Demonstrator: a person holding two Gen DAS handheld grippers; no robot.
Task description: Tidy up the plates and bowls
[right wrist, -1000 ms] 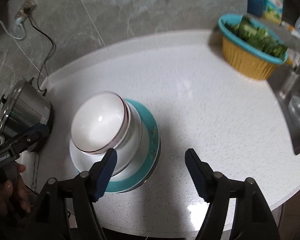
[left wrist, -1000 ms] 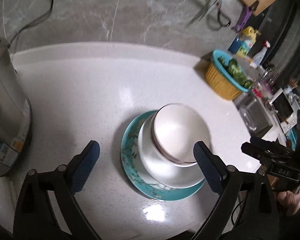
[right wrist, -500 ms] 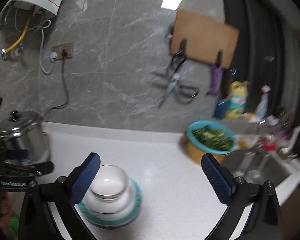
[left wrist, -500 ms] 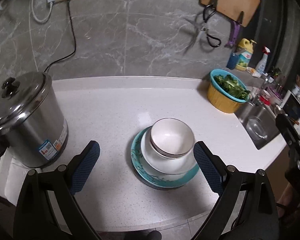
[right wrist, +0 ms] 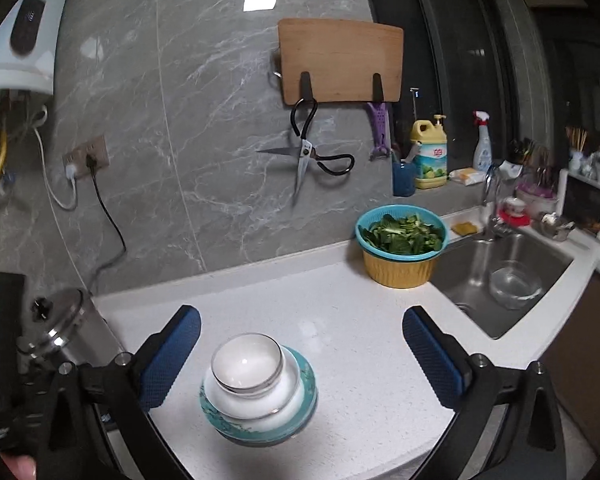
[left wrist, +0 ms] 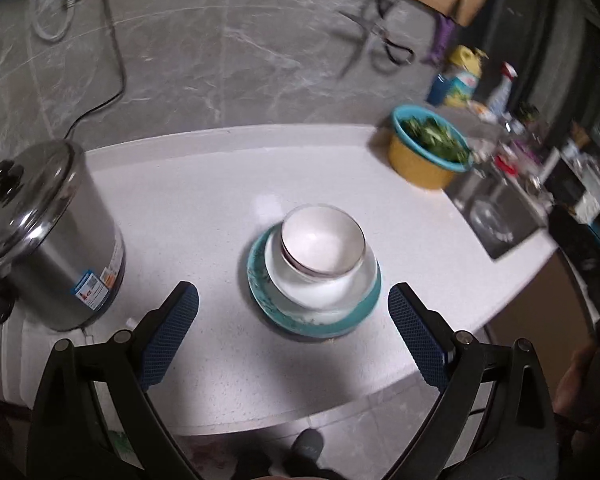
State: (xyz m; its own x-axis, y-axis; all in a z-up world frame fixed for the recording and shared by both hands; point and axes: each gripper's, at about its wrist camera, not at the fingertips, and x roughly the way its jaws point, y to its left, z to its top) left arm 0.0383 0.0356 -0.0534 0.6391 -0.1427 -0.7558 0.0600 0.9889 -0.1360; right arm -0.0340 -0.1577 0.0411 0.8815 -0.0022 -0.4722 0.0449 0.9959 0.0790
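Observation:
A stack of dishes stands on the white counter (left wrist: 204,200): a teal patterned plate (left wrist: 260,300) at the bottom, a larger white bowl (left wrist: 320,288) on it, and a small white bowl (left wrist: 320,240) with a dark rim on top. In the right wrist view the same plate (right wrist: 308,392) carries the white bowls (right wrist: 246,364). My left gripper (left wrist: 294,332) hangs open above and in front of the stack, with nothing between its blue pads. My right gripper (right wrist: 302,360) is wide open too, raised well above the stack and apart from it.
A steel pot (left wrist: 48,236) with a lid stands at the counter's left. A yellow basket of greens (right wrist: 400,244) sits by the sink (right wrist: 508,280), which holds a glass bowl. Scissors and a cutting board hang on the wall. The counter's front edge lies just below the stack.
Both grippers have pulled up and back from the stack, which now looks smaller and farther. The right gripper's jaws have spread wider and it has tilted up toward the wall.

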